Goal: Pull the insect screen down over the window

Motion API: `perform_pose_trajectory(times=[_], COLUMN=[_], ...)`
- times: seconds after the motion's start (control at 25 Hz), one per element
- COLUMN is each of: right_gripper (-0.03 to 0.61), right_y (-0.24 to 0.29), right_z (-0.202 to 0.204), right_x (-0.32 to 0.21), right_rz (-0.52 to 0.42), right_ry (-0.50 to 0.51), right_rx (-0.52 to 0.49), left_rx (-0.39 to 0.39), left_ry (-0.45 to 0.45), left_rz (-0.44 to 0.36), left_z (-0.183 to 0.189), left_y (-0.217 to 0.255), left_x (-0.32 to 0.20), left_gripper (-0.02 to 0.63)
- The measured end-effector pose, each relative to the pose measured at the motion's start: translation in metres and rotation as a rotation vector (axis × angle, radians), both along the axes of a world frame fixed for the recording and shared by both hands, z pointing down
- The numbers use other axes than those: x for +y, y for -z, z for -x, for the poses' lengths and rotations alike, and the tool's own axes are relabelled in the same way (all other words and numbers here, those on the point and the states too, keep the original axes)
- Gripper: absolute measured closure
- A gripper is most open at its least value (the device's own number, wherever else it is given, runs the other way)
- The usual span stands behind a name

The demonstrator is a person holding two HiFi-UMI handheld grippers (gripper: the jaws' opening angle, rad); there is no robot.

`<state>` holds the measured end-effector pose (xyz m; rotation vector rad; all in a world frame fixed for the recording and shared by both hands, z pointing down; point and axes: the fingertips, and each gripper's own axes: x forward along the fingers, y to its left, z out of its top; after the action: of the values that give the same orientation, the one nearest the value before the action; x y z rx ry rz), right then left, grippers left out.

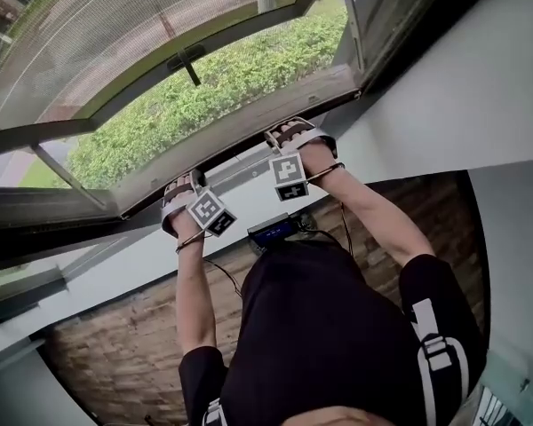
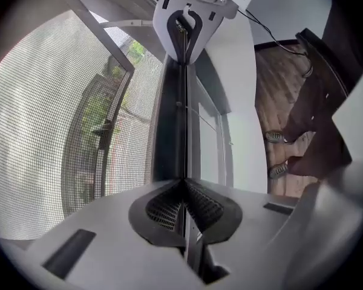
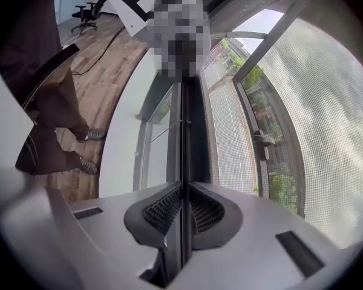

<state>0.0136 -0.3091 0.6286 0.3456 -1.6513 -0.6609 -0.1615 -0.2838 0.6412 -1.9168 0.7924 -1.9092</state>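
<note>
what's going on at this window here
A person stands at the window with a gripper in each hand. The left tongs and the right tongs are both clamped shut on the thin dark bar along the insect screen's edge. The mesh is stretched out beyond the bar, with greenery outside. The bar looks close to the window's lower frame, so the screen seems most of the way down.
</note>
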Motion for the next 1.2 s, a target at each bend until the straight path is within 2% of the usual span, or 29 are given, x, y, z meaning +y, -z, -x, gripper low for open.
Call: perform_pose_trajectory(times=[0.2,0.52,0.64,0.84,1.0,1.12,1.2], right_gripper=[0.558,0.563,0.561,0.561,0.561,0.561,0.561], right_y=[-0.004,-0.006,-0.004,0.008,0.008,0.008,0.003], right_z=[-0.016,-0.011,-0.021,-0.016,-0.011,-0.009,-0.011], right_x=[-0.006,-0.006,-0.004,-0.012,-0.010,-0.007,-0.005], right_rz=[0.005,0.064,0.058,-0.035,-0.021,0.000,0.021], right_ry=[-0.030,-0.038,-0.035,-0.047,-0.063,-0.046,-0.057], right_rx=[-0.044,0.006,0.011,0.009,-0.009,0.018,0.053], left_rx=[-0.006,-0.033,-0.004,0.048,0.047,0.013,0.036], left_ry=[-0.012,0.000,-0.013,-0.002,-0.007,0.010,0.026], left_rz=[-0.012,-0.013,-0.026,-0.074,-0.076,-0.111,-0.095], left_z=[-0.009,-0.003,-0.015,-0.010,-0.006,-0.001,-0.004], left_y=[0.000,-0.005,-0.004,0.012,0.013,0.011,0.002], left_x=[-0.003,-0.004,-0.006,-0.006,-0.005,-0.005,-0.003], left_gripper=[0.597,0.600,0.600,0.597,0.597,0.597,0.597])
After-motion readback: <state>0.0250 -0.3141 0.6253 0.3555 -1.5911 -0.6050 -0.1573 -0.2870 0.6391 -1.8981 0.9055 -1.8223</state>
